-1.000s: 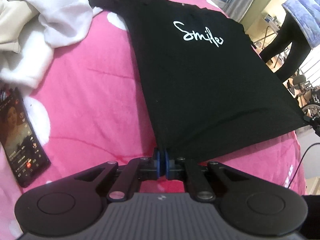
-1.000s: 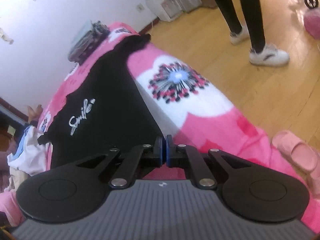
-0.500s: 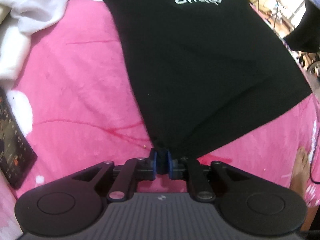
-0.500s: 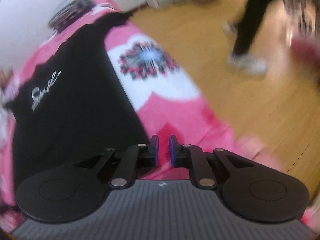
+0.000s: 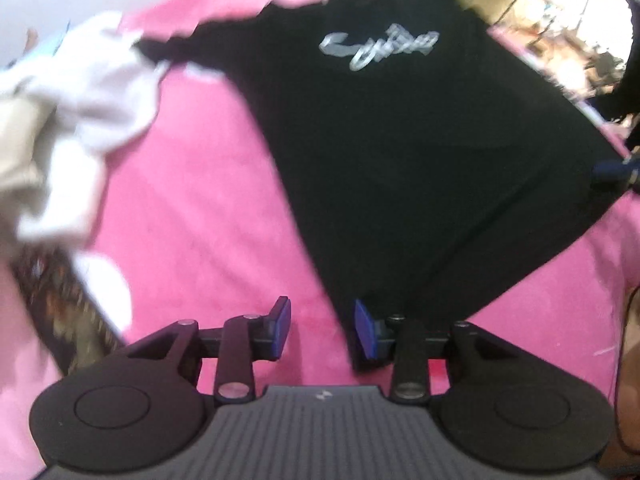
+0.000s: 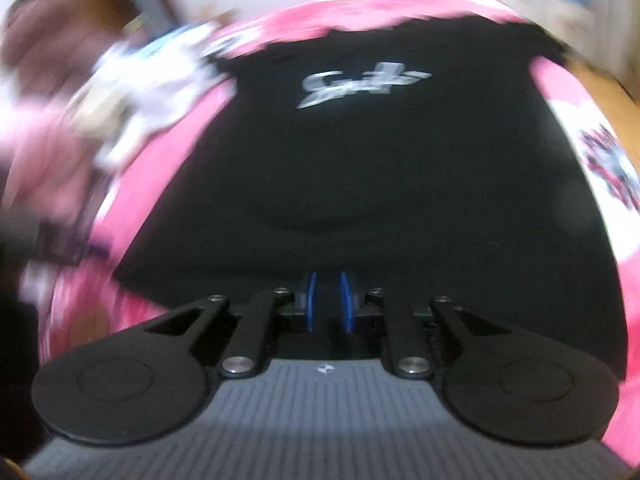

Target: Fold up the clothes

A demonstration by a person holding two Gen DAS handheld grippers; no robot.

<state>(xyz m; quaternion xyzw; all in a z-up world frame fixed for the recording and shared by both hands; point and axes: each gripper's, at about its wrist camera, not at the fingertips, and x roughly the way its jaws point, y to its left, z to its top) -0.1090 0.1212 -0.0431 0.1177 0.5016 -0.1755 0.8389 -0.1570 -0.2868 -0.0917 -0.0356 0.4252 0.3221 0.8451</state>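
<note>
Left and right wrist views, both motion-blurred. A black T-shirt (image 5: 420, 168) lies spread flat on a bed covered by a pink blanket (image 5: 208, 216), its white script print (image 5: 376, 46) toward the far edge of the bed and its hem toward the cameras.

Left claw (image 5: 322, 326): released, the blue pads (image 5: 282, 322) standing wide apart over the near left hem corner of the shirt; the right pad lies at the shirt's edge, the left over bare blanket. Nothing is gripped.

Right claw (image 6: 330, 302): parted by a narrow gap, the blue pads (image 6: 347, 300) over the shirt's near hem; whether cloth lies between them cannot be told.

In the left wrist view a broad strip of bare blanket runs along the shirt's left edge. Beyond it, toward the bed's left side, a heap of white clothes (image 5: 76, 136) sits touching the shirt's left sleeve. A dark, blurred flat object (image 5: 60, 304) lies near the bed's near left edge.

In the right wrist view the blanket's flower pattern (image 6: 608, 168) shows beside the shirt's right edge, where the bed meets wooden floor (image 6: 600, 76).
</note>
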